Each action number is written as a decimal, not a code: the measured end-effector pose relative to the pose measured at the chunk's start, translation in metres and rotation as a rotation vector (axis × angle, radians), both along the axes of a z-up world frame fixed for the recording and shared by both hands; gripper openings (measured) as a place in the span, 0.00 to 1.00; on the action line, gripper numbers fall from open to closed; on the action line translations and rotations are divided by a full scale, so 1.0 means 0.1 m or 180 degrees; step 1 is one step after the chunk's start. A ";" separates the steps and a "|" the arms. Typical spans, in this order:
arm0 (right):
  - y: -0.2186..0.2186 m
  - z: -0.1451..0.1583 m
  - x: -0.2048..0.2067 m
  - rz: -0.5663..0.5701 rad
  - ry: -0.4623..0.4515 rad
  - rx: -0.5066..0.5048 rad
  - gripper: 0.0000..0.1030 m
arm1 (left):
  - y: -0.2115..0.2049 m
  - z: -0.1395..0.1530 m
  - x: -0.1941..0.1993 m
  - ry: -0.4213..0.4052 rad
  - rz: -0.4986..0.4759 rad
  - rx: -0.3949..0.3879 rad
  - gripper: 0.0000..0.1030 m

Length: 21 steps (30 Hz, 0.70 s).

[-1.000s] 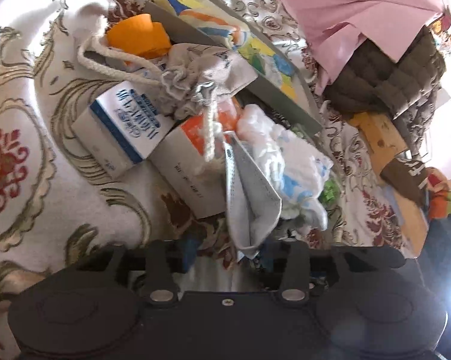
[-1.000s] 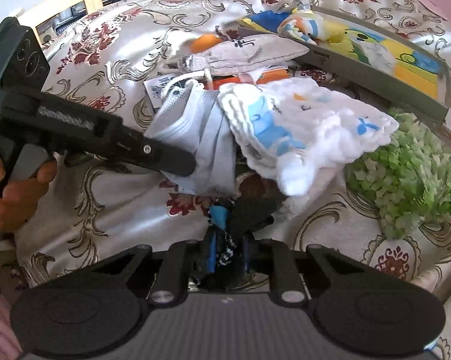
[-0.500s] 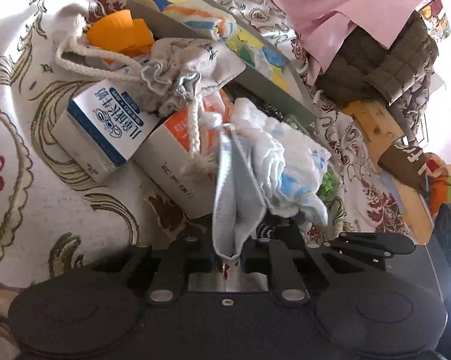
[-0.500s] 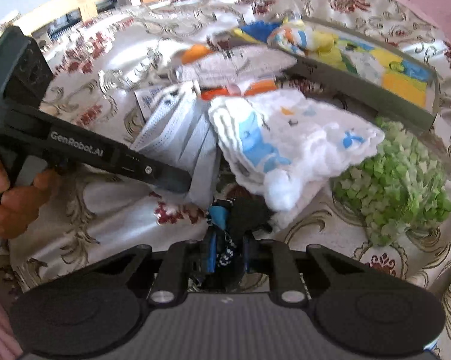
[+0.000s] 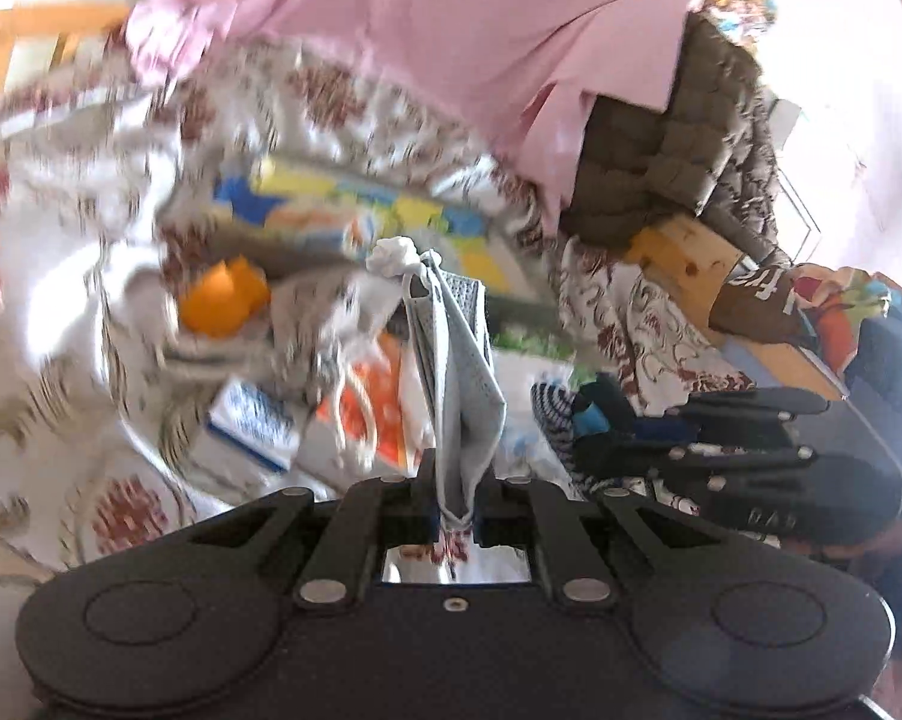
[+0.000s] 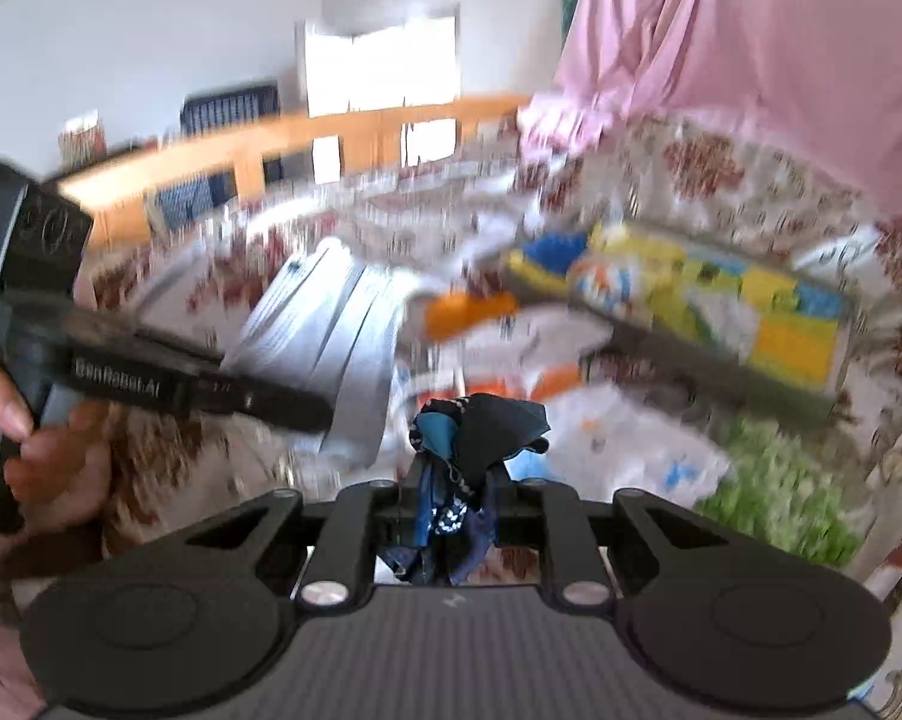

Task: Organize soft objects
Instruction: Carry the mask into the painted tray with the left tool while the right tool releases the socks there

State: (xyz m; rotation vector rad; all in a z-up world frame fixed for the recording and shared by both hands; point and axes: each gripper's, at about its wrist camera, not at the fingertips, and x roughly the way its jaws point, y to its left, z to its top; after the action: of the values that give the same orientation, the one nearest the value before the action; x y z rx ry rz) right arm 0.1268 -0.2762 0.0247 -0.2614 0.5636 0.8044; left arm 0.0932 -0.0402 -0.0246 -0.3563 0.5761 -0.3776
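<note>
both lifted off bed; left fingers (image 5: 454, 504) pinching mask (image 5: 460, 384), right fingers (image 6: 457, 498) pinching dark sock (image 6: 481, 438).

We count two grippers, the left gripper (image 5: 455, 516) and the right gripper (image 6: 455, 501), one grey face mask (image 5: 460, 372), one dark blue cloth (image 6: 478, 438), two cartons (image 5: 252, 420), one orange object (image 5: 222, 294), one grey tray (image 6: 745, 360), one green fluffy cloth (image 6: 775, 492).

Floral bedspread (image 6: 721, 180) (cluttered): boxes (image 5: 252, 420), tray (image 6: 721, 324)
</note>
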 end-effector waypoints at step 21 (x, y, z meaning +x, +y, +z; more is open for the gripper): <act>0.11 0.46 1.44 -0.1075 -0.0384 0.0969 0.20 | 0.13 0.59 1.82 -0.0183 0.0101 0.0035 0.09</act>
State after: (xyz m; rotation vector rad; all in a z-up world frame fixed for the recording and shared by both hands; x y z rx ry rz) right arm 0.2706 -0.2652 0.0709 0.0654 0.3520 0.5322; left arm 0.2750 -0.0276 0.0340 -0.3425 0.5156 -0.3529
